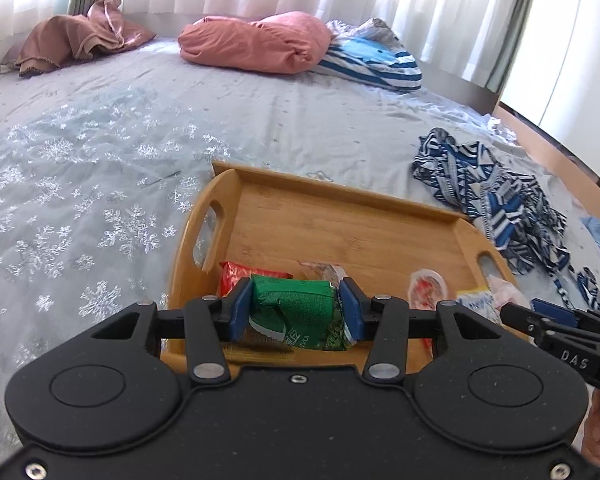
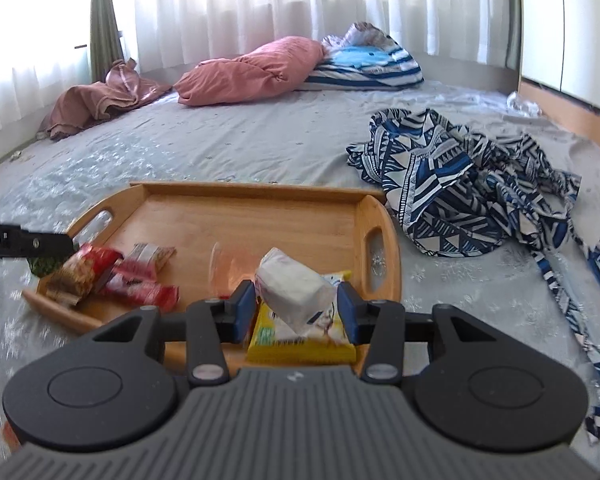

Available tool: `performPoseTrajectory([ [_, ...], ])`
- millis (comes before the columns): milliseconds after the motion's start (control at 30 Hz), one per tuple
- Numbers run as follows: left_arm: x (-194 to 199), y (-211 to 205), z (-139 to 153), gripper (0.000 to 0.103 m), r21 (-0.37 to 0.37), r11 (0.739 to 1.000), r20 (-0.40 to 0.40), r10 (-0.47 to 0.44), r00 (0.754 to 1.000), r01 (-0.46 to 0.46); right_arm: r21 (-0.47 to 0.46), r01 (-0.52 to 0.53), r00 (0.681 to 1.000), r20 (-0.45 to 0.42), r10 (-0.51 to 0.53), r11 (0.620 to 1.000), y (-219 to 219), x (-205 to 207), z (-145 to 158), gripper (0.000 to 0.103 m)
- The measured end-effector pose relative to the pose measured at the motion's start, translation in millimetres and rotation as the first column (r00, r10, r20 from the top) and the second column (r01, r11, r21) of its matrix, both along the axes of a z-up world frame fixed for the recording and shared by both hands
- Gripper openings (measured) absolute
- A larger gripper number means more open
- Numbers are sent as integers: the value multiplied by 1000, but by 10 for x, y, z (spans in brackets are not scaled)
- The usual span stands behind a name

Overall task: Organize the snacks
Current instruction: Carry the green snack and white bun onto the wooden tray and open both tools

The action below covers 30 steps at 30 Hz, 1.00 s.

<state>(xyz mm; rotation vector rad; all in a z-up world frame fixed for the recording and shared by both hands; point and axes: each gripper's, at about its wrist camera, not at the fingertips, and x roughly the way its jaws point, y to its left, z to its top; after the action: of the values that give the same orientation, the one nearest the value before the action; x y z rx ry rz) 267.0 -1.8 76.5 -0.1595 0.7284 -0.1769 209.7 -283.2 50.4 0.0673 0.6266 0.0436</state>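
Note:
A wooden tray (image 1: 340, 216) (image 2: 260, 216) with handle cut-outs lies on the bed. My left gripper (image 1: 296, 312) is shut on a green snack packet (image 1: 296, 312) above the tray's near left part. A red packet (image 1: 244, 274) and a clear jelly cup (image 1: 428, 290) lie in the tray. My right gripper (image 2: 296, 312) is shut on a white wrapped snack (image 2: 296, 292) over the tray's near right edge, with a yellow packet (image 2: 300, 346) under it. Red packets (image 2: 140, 280) lie at the tray's left, beside the left gripper's arm (image 2: 24, 244).
A blue-and-white patterned garment (image 2: 460, 184) (image 1: 496, 200) lies crumpled right of the tray. A pink pillow (image 1: 256, 42), a striped pillow (image 1: 376, 62) and a brown cloth (image 1: 80, 40) sit at the far side of the bed (image 1: 100, 160), under white curtains.

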Motion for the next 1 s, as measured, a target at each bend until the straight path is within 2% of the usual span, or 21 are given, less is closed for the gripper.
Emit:
performPoseTrajectory([
  [200, 345, -18, -153, 45, 22, 1000, -1, -9, 1000, 9, 16, -4, 999, -53, 4, 1000, -91, 351, -104, 49],
  [400, 605, -35, -186, 45, -12, 1000, 10, -21, 1000, 21, -8, 26, 997, -75, -27, 1000, -118, 579, -171, 49],
  [567, 760, -106, -227, 45, 35, 999, 17, -16, 1000, 15, -30, 11, 996, -84, -14, 999, -66, 662, -234, 49],
  [767, 880, -79, -312, 45, 24, 1000, 0, 10, 1000, -10, -47, 2, 996, -87, -6, 999, -9, 715, -299, 49],
  [1000, 938, -79, -414, 45, 56, 998, -22, 21, 1000, -20, -67, -17, 996, -85, 11, 998, 15, 739, -299, 49],
])
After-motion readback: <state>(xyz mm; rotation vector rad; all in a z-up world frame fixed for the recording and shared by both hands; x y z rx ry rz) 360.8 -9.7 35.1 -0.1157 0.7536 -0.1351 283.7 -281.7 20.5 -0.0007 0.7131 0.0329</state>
